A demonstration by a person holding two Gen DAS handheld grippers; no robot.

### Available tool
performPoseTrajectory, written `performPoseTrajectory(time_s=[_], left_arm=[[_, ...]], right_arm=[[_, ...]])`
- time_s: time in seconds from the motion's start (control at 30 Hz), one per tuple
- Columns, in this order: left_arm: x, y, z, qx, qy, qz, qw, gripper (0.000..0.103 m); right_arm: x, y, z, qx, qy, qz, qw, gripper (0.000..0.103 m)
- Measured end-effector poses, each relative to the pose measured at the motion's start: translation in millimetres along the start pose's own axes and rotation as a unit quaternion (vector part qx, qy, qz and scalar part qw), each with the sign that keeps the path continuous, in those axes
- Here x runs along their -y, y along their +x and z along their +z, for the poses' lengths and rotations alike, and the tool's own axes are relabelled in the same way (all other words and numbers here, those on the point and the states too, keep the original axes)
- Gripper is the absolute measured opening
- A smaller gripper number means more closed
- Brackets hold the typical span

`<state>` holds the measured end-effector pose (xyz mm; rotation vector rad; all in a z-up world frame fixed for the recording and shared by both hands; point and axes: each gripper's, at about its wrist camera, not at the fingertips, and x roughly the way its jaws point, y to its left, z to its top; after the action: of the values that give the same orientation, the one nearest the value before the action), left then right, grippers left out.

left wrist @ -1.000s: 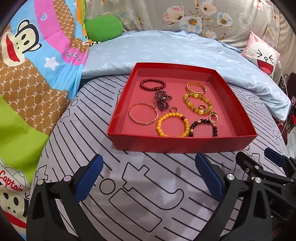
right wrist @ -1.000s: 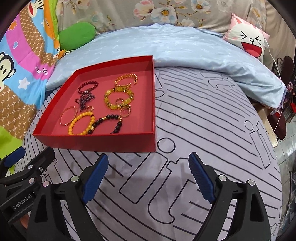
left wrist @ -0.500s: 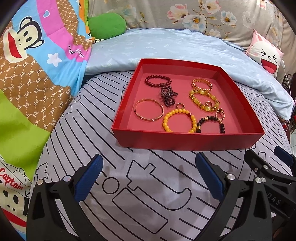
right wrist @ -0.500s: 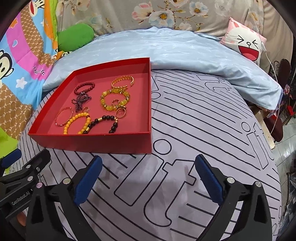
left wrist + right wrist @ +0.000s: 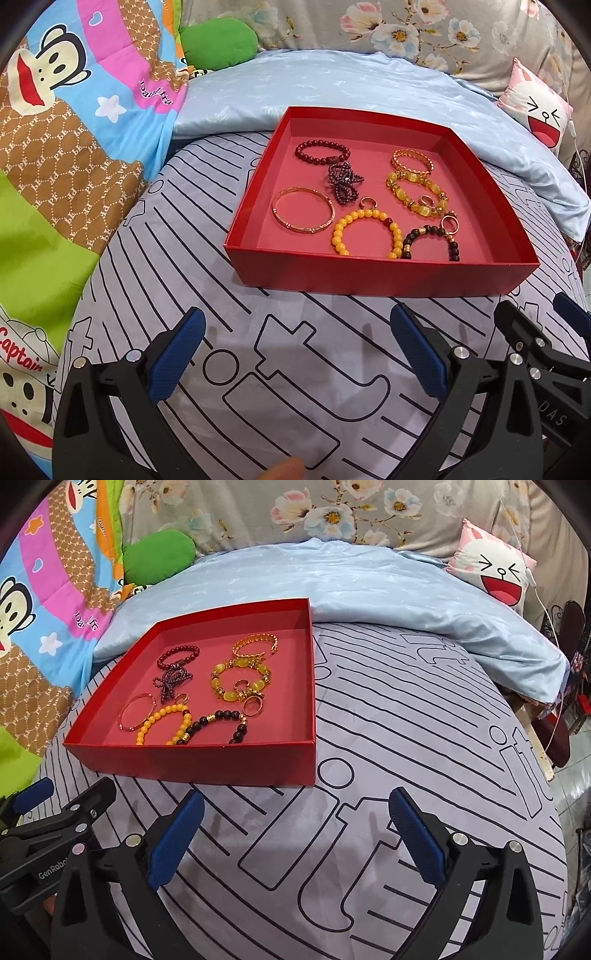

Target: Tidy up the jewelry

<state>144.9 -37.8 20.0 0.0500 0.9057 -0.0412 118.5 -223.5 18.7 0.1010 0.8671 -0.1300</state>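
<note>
Jewelry sits in the red box (image 5: 380, 280) on the striped grey bedcover (image 5: 229, 288), and from the left wrist view the left gripper (image 5: 295, 328) hovers short of it, blue pads spread wide with only cover between them. Inside: a dark red bead bracelet (image 5: 322, 152), a purple bead bow (image 5: 343, 182), a thin gold bangle (image 5: 303, 215), a yellow bead bracelet (image 5: 365, 234) and a black bead bracelet (image 5: 430, 242), the last two partly cut off by the near wall. Small rings among them are hard to pick out. At the right edge the right gripper (image 5: 543, 325) pokes in, mostly out of frame. A fingertip (image 5: 284, 470) peeks in at the bottom.

Over to the right wrist view: the right gripper (image 5: 295, 808) is fully spread too, nothing held, and the box (image 5: 207, 764) lies ahead to its left. A gold chain bracelet (image 5: 255, 646) and a chunky yellow stone bracelet (image 5: 240, 681) show clearly here; the bangle (image 5: 136, 712) half hides behind the wall. The left gripper's (image 5: 66, 801) tips show at lower left, the rest of it cut off.
</note>
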Motion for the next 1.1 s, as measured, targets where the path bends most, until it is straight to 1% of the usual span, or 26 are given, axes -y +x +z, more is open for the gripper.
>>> performPoseTrajectory(time_s=[0.47, 1.1], left_arm=[[0.6, 0.4, -0.7, 0.004, 0.000, 0.009, 1.0000, 0.096], [1.2, 0.5, -2.1, 0.005, -0.003, 0.010, 0.9999, 0.096]], right_arm=[[0.5, 0.7, -1.9, -0.002, 0.003, -0.004, 1.000, 0.096], [0.5, 1.5, -2.3, -0.003, 0.001, -0.006, 1.000, 0.096]])
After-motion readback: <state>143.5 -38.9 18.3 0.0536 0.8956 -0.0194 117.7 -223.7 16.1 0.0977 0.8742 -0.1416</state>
